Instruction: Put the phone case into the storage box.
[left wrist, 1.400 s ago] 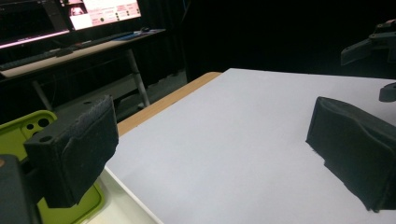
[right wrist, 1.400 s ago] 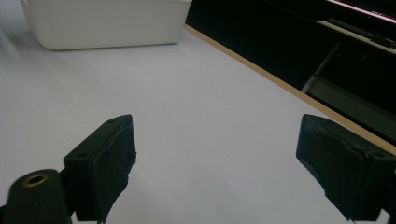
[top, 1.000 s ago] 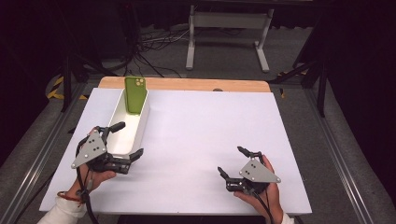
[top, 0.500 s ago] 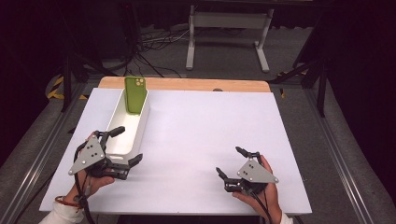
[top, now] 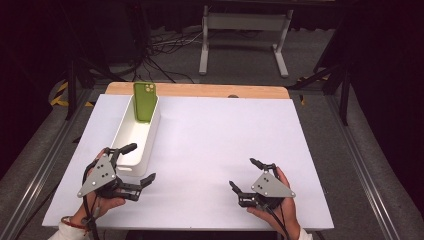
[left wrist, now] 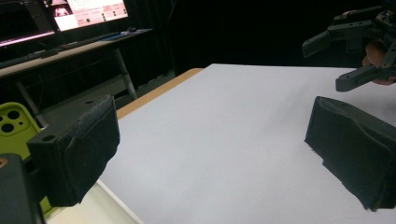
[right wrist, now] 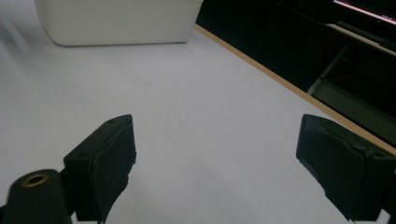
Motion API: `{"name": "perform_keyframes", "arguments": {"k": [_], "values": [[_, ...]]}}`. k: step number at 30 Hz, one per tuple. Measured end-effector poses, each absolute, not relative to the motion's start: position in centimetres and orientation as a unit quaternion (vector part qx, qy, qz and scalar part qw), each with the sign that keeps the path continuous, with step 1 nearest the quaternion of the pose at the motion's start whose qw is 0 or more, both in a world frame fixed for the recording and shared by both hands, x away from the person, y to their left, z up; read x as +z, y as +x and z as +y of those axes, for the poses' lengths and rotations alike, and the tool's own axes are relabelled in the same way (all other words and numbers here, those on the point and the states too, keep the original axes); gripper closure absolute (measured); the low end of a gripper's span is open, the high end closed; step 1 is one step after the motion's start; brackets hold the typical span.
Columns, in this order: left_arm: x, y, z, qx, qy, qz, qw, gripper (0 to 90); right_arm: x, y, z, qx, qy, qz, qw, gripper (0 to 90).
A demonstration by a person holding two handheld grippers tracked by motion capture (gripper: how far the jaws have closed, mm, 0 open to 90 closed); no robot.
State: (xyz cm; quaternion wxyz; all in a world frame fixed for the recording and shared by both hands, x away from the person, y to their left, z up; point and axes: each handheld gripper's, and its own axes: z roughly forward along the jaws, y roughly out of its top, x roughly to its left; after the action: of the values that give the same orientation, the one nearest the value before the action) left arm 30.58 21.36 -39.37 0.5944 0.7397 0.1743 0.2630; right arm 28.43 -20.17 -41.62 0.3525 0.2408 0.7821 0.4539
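While its long axis runs away from the person, the white bin (top: pixel 136 137) lies just ahead of the left gripper (top: pixel 134 162), whose wide-open jaws straddle its near end and hold nothing. A green phone case (top: pixel 144 101) stands upright at the bin's far end, camera holes uppermost; no writing is legible. Well to the side, the right gripper (top: pixel 246 174) gapes empty over the table (top: pixel 220 130).

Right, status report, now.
Left gripper open beside the white bin. Right gripper open, holding nothing. Green phone upright in bin. Nothing in the way.
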Motion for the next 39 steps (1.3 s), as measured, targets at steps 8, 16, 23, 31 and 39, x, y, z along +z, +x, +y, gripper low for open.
{"name": "perform_keyframes", "arguments": {"k": [8,16,23,31,39], "values": [[-40.1,30.0,21.0,0.264,0.739,0.171,0.596,4.3,-41.6,28.2,-20.1,0.453,0.243,0.779,0.358,11.7],[-41.0,29.7,20.7,0.267,0.745,0.174,0.586,6.2,-41.7,28.2,-20.0,0.454,0.238,0.781,0.358,11.5],[-42.0,29.7,20.2,0.26,0.754,0.176,0.577,6.7,-41.6,28.1,-19.8,0.461,0.234,0.779,0.355,11.5],[-43.0,29.6,19.6,0.252,0.77,0.175,0.559,7.3,-41.9,28.0,-19.7,0.461,0.222,0.783,0.353,10.3],[-43.0,29.7,19.3,0.254,0.775,0.168,0.554,7.3,-41.9,27.6,-19.7,0.46,0.217,0.782,0.359,9.3]]}}
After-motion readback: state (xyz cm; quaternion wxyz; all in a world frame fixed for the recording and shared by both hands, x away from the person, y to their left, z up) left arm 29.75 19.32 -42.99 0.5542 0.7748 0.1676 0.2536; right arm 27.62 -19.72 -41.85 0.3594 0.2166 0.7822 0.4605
